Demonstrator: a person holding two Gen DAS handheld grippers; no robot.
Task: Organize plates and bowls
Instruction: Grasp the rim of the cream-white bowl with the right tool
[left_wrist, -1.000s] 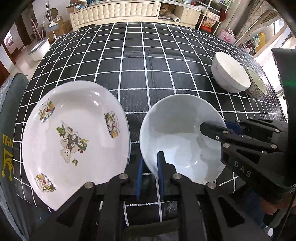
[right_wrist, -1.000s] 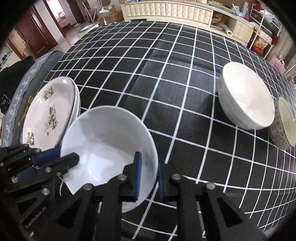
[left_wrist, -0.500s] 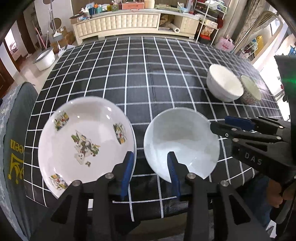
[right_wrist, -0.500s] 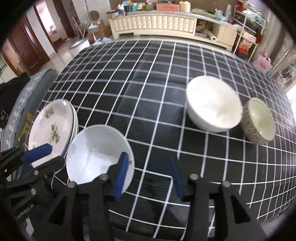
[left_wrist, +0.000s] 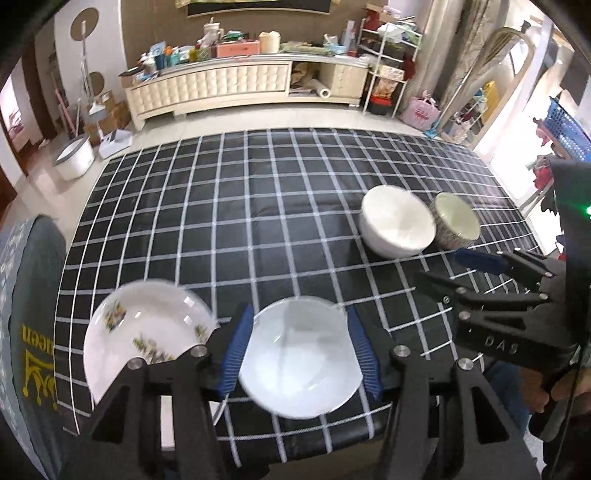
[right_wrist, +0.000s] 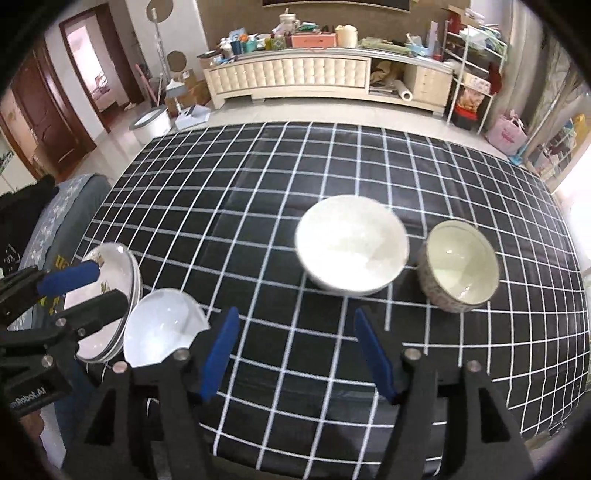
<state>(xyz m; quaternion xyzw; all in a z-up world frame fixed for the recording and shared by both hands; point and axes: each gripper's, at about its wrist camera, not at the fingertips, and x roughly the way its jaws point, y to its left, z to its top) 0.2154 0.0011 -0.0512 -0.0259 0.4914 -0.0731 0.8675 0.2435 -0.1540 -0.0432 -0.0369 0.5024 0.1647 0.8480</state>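
A shallow white plate-bowl (left_wrist: 299, 358) sits near the front edge of the black checked table, beside flower-printed plates (left_wrist: 144, 339) at the left. My left gripper (left_wrist: 301, 347) is open, raised above the white plate-bowl, its blue pads wide apart. My right gripper (right_wrist: 297, 350) is open and empty over bare cloth. A deep white bowl (right_wrist: 351, 245) and a patterned bowl (right_wrist: 458, 266) stand beyond it to the right. The white plate-bowl (right_wrist: 162, 328) and printed plates (right_wrist: 107, 295) show at the left of the right wrist view.
The black checked tablecloth (left_wrist: 258, 221) covers the table. A grey cushioned chair (left_wrist: 26, 314) stands at the left edge. A cream sideboard (left_wrist: 221, 85) and shelves lie beyond the far edge.
Both grippers have let go of the white plate-bowl's rim, opened wide and pulled back and up. The plate-bowl stays on the table beside the printed plates.
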